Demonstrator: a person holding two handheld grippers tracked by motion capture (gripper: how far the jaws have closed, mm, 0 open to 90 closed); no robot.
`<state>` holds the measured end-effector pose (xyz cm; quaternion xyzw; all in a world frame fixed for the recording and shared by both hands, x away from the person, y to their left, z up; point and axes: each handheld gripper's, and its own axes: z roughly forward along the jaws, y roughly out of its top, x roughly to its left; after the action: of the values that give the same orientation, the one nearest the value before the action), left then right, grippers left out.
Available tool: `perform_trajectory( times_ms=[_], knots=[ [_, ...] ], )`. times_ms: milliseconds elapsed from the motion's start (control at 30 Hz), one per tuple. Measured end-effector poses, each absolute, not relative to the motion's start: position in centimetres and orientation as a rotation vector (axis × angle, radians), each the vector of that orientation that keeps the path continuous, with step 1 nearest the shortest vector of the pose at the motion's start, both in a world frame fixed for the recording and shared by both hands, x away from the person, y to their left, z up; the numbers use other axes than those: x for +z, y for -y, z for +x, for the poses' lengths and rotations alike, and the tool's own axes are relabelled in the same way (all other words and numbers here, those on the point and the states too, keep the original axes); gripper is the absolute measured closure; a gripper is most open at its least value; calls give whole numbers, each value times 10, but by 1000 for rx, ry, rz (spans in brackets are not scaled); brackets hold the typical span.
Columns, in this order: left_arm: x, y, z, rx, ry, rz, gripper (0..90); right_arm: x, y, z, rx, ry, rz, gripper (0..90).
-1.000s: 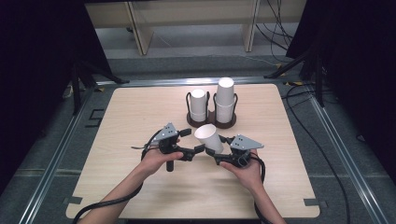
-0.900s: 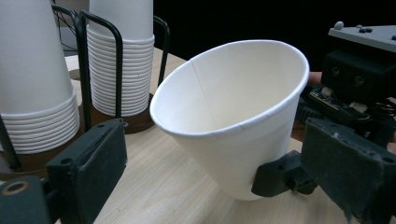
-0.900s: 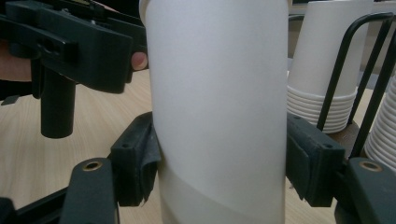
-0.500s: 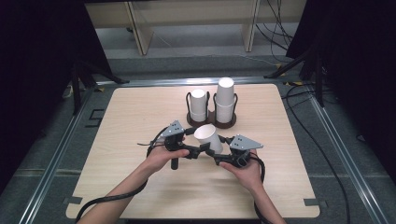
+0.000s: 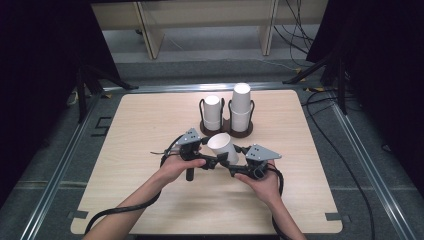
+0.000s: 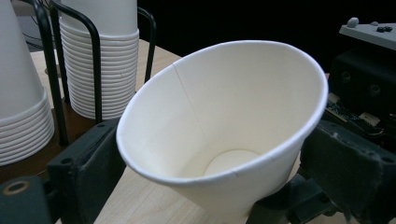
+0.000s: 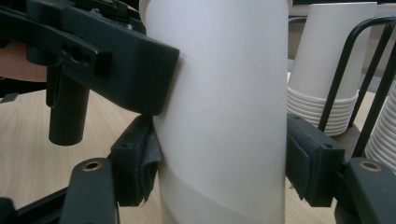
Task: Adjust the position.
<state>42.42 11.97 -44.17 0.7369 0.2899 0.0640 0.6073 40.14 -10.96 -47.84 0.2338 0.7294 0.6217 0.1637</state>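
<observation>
Held thing: a single white paper cup (image 5: 223, 146), tilted with its open mouth up and toward my left side, lifted off the light wooden table (image 5: 150, 200) between my 2 tools, just in front of the cup rack
My right gripper (image 5: 234, 161): its 2 black padded jaws are closed around the cup's lower wall; in the right gripper view the cup (image 7: 224, 116) stands between both pads, each one touching it
My left gripper (image 5: 210, 156): its jaws flank the cup near the rim; in the left gripper view the cup (image 6: 224, 126) sits between them, mouth facing the camera, the flat round bottom visible inside; 1 jaw presses the wall in the right gripper view, the other I cannot tell, so whether it truly grips is unclear
My hands: left hand (image 5: 175, 167) and right hand (image 5: 262, 185) each wrap a handle, close together near the table's middle
Behind the cup: a dark wire rack on a round brown base (image 5: 226, 131) holding 2 stacks of white paper cups, upside down, the right stack (image 5: 241, 107) taller than the left stack (image 5: 212, 112)
</observation>
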Motion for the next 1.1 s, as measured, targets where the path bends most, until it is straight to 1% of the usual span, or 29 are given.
perform_trajectory(
  times_ms=[400,567,733,900,967,1100],
  knots=[
    [-440,-114,428,128,-675,1695,91,-477,110,399,1769,-2103,698,337],
    [-440,-114,428,118,-660,1682,110,-477,111,400,1752,-2099,687,334],
    [-438,-116,426,143,-644,1693,145,-477,111,401,1724,-2098,658,317],
    [-440,-116,422,186,-590,1701,195,-479,108,402,1734,-2132,677,284],
    [-439,-116,420,194,-579,1700,212,-480,107,402,1673,-2156,671,235],
    [-436,-116,416,281,-524,1733,229,-482,104,402,1645,-2170,688,177]
  ],
)
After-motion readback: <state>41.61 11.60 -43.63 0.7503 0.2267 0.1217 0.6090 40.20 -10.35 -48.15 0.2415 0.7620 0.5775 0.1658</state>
